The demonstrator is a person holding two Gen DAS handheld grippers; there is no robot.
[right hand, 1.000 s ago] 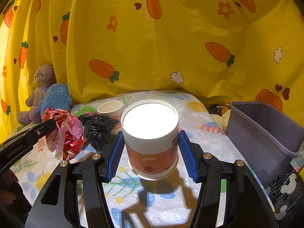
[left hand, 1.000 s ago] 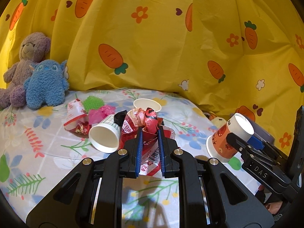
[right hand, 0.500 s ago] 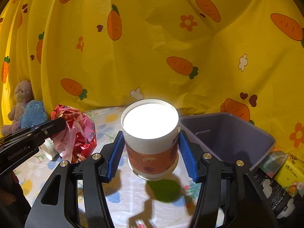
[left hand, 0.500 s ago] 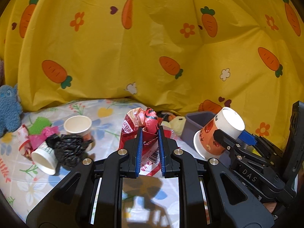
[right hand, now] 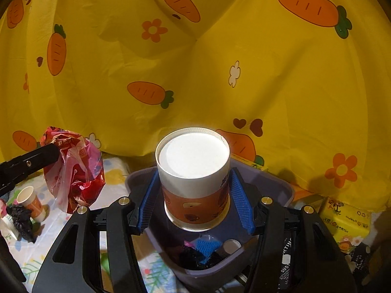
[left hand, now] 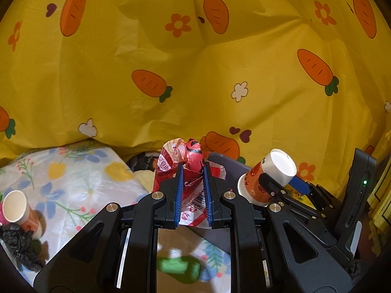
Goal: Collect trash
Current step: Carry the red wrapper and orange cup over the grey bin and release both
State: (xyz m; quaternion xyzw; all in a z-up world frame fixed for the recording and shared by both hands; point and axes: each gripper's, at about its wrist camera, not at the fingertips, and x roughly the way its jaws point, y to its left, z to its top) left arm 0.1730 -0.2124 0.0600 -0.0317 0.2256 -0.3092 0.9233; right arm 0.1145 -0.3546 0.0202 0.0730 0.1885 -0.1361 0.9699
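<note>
The right gripper [right hand: 195, 195] has its ribbed blue pads clamped on the sides of an orange-and-white paper cup [right hand: 194, 175], held upside down with its flat white base facing up, so that it hangs directly over the open grey-purple plastic bin [right hand: 276, 183]; this looks like the pose for a straight drop. Dark crumpled bags already lie at the bin's bottom, at six o'clock of the cup. The left gripper [left hand: 191, 190] is pinched nearly together on a crinkled red-and-white plastic wrapper [left hand: 188, 163], thin and glossy, bunched above the pads and hanging slack below; it sits at nine o'clock of the bin, apparently waiting its turn. On the floral tablecloth [left hand: 97, 183], another paper cup [left hand: 17, 207] and a black crumpled bag [left hand: 22, 246] remain uncollected.
</note>
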